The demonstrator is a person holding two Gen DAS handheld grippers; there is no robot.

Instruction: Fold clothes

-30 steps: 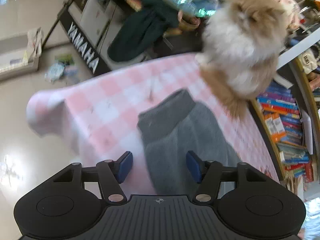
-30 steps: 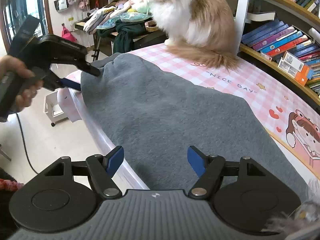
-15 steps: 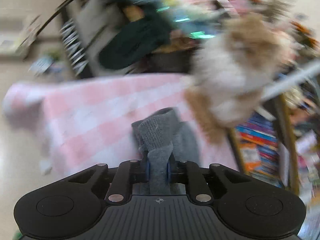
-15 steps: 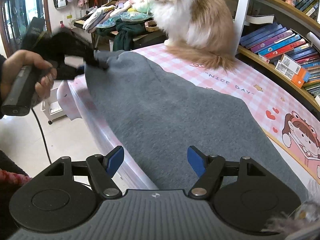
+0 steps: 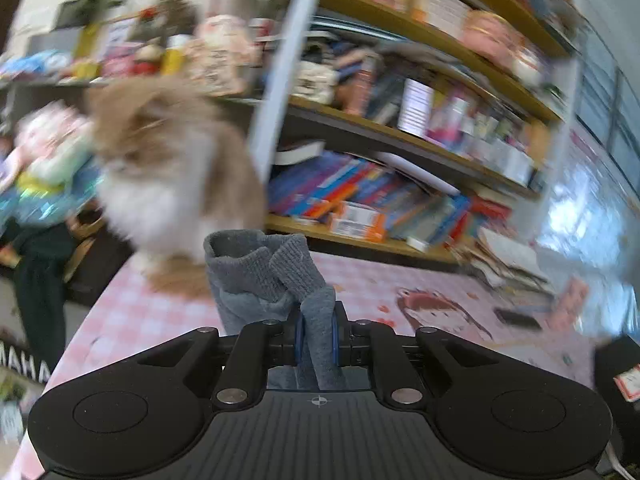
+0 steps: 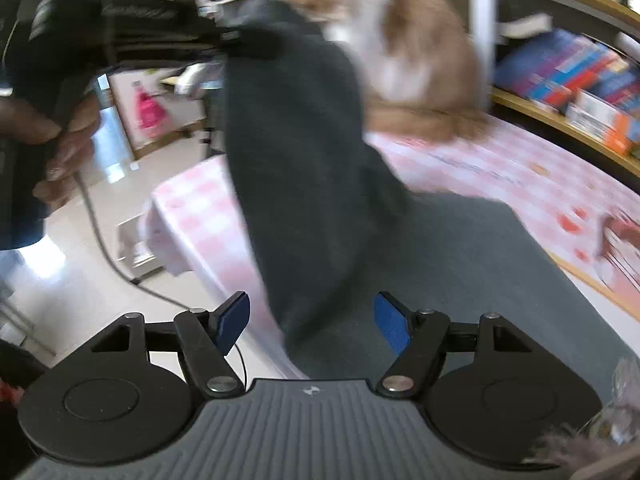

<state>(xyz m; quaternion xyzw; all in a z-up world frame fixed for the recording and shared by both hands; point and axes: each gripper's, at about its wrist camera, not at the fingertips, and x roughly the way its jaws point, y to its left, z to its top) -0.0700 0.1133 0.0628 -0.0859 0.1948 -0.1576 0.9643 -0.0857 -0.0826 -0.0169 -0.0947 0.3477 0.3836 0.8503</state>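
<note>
A grey sweater (image 6: 460, 264) lies on the pink checked table (image 6: 520, 168). One end of it (image 6: 296, 140) is lifted into the air by my left gripper (image 6: 240, 42), held by a person's hand (image 6: 60, 136). In the left wrist view, that gripper (image 5: 316, 336) is shut on the sweater's ribbed edge (image 5: 260, 276), which bunches up between the blue pads. My right gripper (image 6: 312, 320) stands open low over the near part of the sweater by the table's front edge, gripping nothing.
A fluffy tan and white cat (image 6: 404, 64) sits on the table's far side, right behind the raised cloth. Bookshelves (image 5: 400, 200) run along the far edge. A cable (image 6: 108, 256) hangs from the left gripper over the floor.
The left gripper shut on the sweater's ribbed edge, then rose, rolled and carried it up off the table. The right gripper stayed open in place.
</note>
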